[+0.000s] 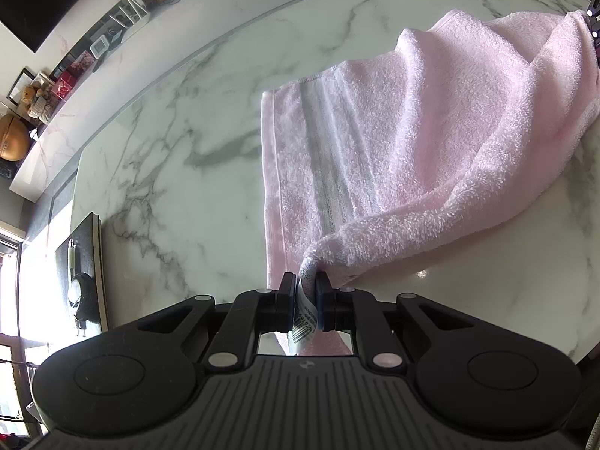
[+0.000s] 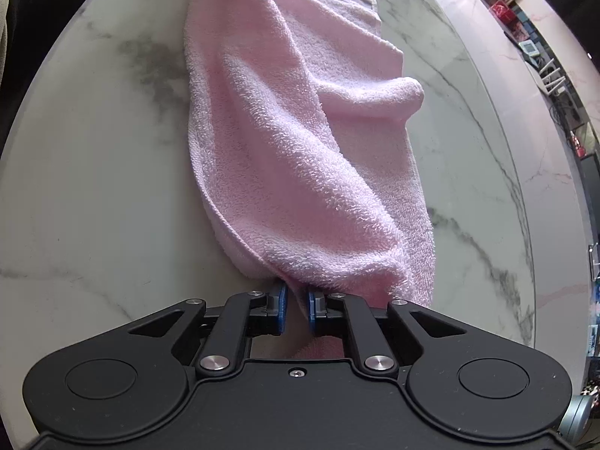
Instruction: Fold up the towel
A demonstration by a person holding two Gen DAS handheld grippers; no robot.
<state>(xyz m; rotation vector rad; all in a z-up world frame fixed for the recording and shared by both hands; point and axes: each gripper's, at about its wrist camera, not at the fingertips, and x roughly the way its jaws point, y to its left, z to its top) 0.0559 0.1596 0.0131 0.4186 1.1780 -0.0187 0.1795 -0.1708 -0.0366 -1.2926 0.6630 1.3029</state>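
We are looking at the pink terry-cloth towel [image 1: 431, 131], which is lying bunched and draped in loose folds on the white marble-patterned desk [image 1: 180, 172]. One end of it is spreading flat on the desk, showing a woven stripe band near its hem, while the rest is rising in ridges toward both of our grippers.

We are pinching one corner with the left gripper [image 1: 304, 292]; its blue pads are pressing narrowly on the cloth, and a white printed care label [image 1: 303, 332] is hanging out just behind them. We are holding another corner with the right gripper [image 2: 296, 300], its jaws nearly together with a thin bit of pink cloth clamped between them.

In the left wrist view, a dark flat board [image 1: 80, 273] is resting near the desk's edge. Beyond the desk, a long ledge is carrying small cluttered items, including a round bronze-coloured ball [image 1: 13, 137].
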